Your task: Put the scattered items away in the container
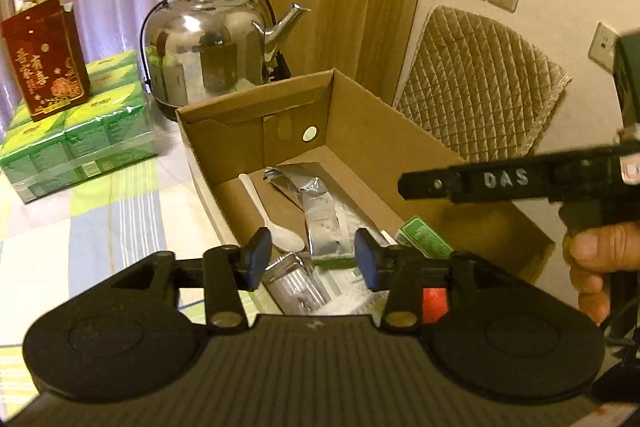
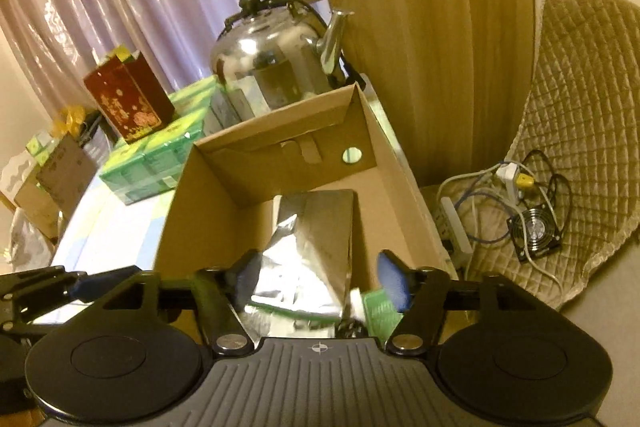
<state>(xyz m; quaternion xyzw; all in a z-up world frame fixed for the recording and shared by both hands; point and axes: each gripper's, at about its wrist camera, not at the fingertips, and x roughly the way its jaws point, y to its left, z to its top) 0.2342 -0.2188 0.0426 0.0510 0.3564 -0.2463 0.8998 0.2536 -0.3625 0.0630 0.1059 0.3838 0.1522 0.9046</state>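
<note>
Left wrist view: left hand-held gripper [image 1: 312,257] has its jaws spread, nothing between them, poised over the near end of the cardboard box [image 1: 400,131] on the bench [image 1: 100,227]. Inside the box: white plastic spoon [image 1: 272,223], crumpled foil pouches [image 1: 320,215], a green packet [image 1: 426,239]. The right hand-held gripper [image 1: 404,183] comes in from the right above the box, seen side-on; its jaw gap is unclear from here. A hand [image 1: 600,259] grips its handle. Kettle [image 1: 208,43] and stacked green tissue packs [image 1: 76,139] sit behind and left of the box.

Right wrist view: right hand-held gripper [image 2: 316,281] also spread and empty, directly over a large foil pouch [image 2: 316,239] lying on the box floor [image 2: 256,215]. Green packet [image 2: 380,309] is just beside the right finger.

Handling, judged: foil pouches look light, thin and slippery and will crumple, so pinch a flat edge or sealed seam. Spoon is light and stiff; take it mid-handle.
</note>
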